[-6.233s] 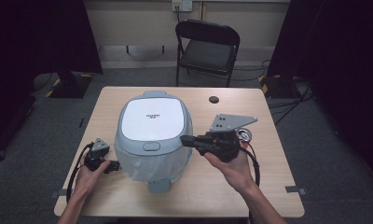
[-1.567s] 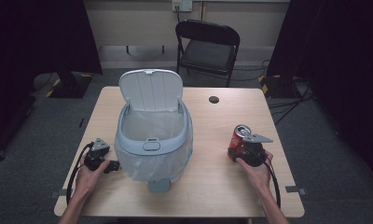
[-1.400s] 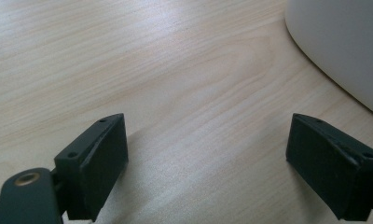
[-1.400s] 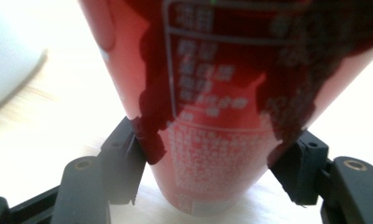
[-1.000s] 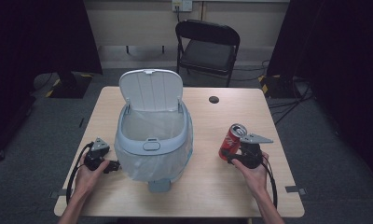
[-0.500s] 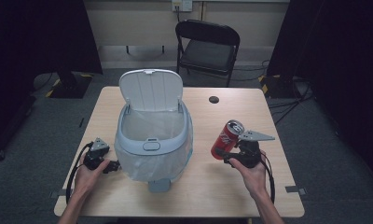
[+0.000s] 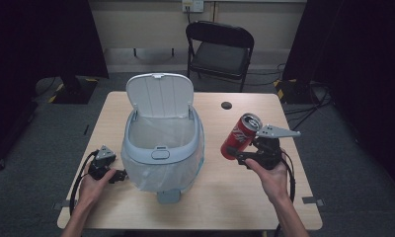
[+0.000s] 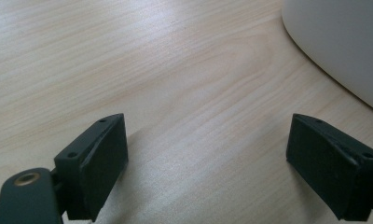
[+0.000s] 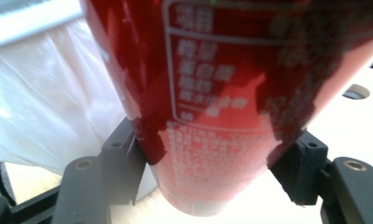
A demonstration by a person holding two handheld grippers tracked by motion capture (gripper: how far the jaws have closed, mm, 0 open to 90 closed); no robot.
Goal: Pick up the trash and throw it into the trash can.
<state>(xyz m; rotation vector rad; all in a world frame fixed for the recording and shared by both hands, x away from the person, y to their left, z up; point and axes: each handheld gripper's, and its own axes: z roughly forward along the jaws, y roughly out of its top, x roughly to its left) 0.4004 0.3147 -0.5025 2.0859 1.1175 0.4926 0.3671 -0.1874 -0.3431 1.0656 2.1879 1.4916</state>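
Observation:
A red drink can [image 7: 241, 135] hangs tilted above the table, right of the bin, with my right gripper [image 7: 239, 155] shut on its lower part. Up close the red can [image 9: 231, 102] sits clamped between my right gripper [image 9: 208, 172] and its two black pads. The pale blue bin [image 7: 162, 148] stands mid-table with its lid [image 7: 159, 95] raised and a white liner inside. My left gripper [image 7: 120, 174] rests on the table at the bin's left foot. Its own camera shows my left gripper [image 8: 208, 172] open over bare wood, with the bin's white wall [image 8: 343, 42] at the upper right.
A wooden table [image 7: 235, 192] carries everything; a small dark round object [image 7: 226, 105] lies near its far edge. A black folding chair [image 7: 220, 49] stands behind the table. Cables trail on the floor at the right.
The bin's lid was shut and now stands raised. My right gripper has lifted the can off the table and carried it left toward the bin. The left gripper has not moved.

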